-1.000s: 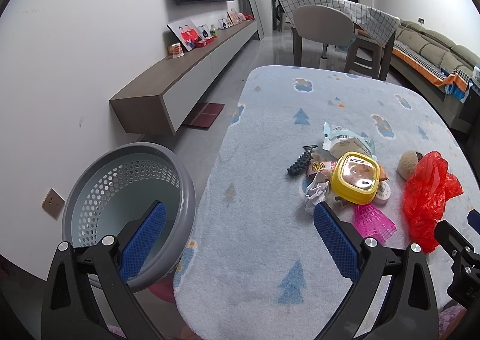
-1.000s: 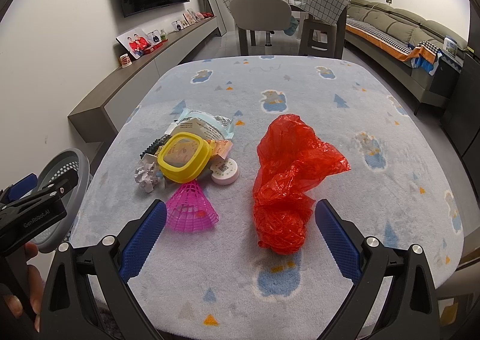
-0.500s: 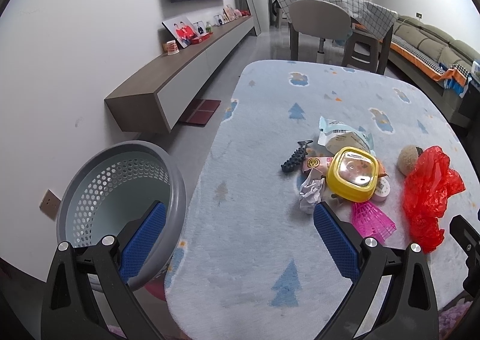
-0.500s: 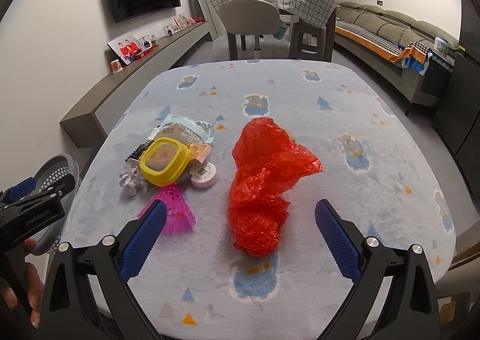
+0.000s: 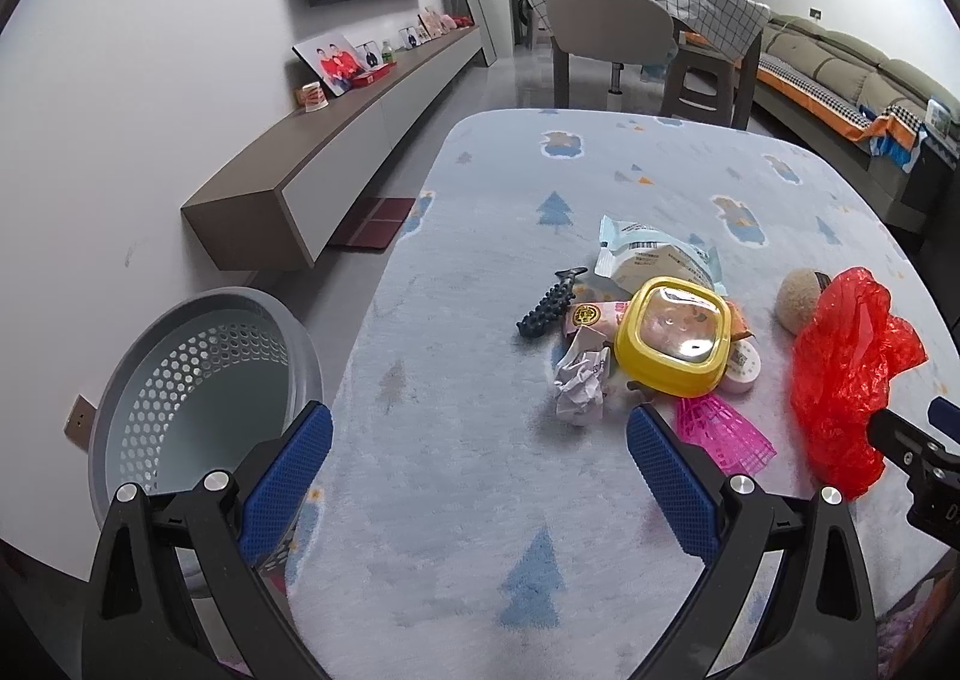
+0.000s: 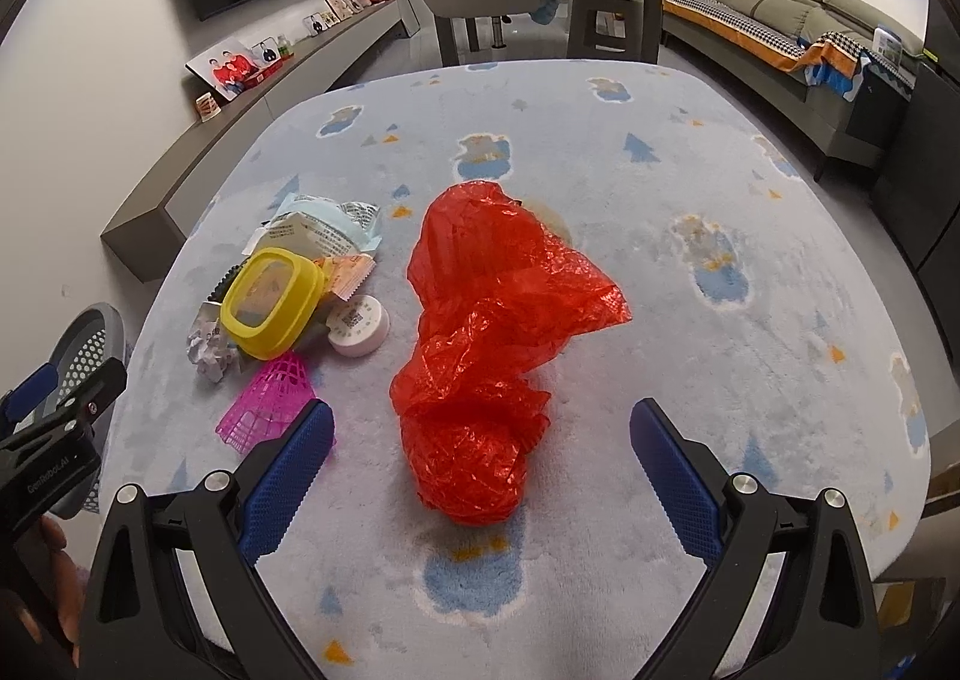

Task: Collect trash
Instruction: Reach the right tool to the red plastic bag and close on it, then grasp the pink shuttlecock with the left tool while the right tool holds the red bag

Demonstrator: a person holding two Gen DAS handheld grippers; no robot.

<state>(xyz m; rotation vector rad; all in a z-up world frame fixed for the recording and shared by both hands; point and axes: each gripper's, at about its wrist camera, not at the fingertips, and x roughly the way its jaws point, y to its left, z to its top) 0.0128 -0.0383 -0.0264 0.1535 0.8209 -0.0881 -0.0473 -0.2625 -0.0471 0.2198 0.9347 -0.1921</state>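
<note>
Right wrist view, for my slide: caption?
Open right gripper poised over a crumpled red plastic bag on the table.

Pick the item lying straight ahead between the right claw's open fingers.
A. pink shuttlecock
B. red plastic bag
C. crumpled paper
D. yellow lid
B: in the right wrist view the red plastic bag lies centred ahead of the open right claw, while the other trash sits off to its left.
</note>
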